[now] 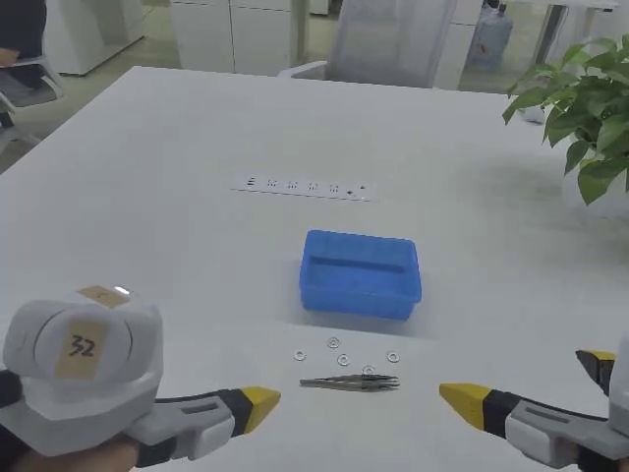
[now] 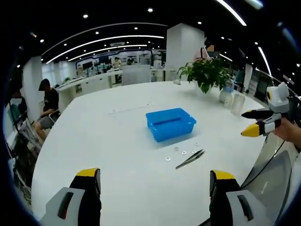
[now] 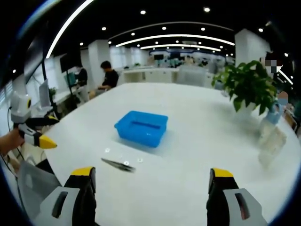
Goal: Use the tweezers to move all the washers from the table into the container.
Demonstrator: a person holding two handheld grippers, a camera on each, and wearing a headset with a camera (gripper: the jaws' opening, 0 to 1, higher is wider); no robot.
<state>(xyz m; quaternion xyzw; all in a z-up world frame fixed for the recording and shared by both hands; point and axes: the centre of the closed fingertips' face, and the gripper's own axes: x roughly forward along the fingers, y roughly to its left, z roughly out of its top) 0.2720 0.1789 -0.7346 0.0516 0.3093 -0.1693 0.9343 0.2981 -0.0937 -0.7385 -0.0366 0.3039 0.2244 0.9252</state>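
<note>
A blue container (image 1: pixel 360 273) sits mid-table, seen too in the gripper views (image 2: pixel 170 123) (image 3: pixel 141 127). Just in front of it lie several small washers (image 1: pixel 334 343) (image 2: pixel 183 151) (image 3: pixel 107 150) on the white table (image 1: pixel 147 177). Metal tweezers (image 1: pixel 350 383) (image 2: pixel 189 159) (image 3: pixel 117 164) lie flat beside them, nearest me. My left gripper (image 2: pixel 155 174) is open and holds nothing; one of its yellow fingertips (image 1: pixel 257 399) points at the tweezers from the left. My right gripper (image 1: pixel 516 376) (image 3: pixel 152 172) is open on the right, also apart from them.
A white power strip (image 1: pixel 303 187) lies behind the container. A potted plant (image 1: pixel 590 108) stands at the far right and a grey chair (image 1: pixel 383 44) at the far edge. People sit at desks in the background (image 3: pixel 109 73).
</note>
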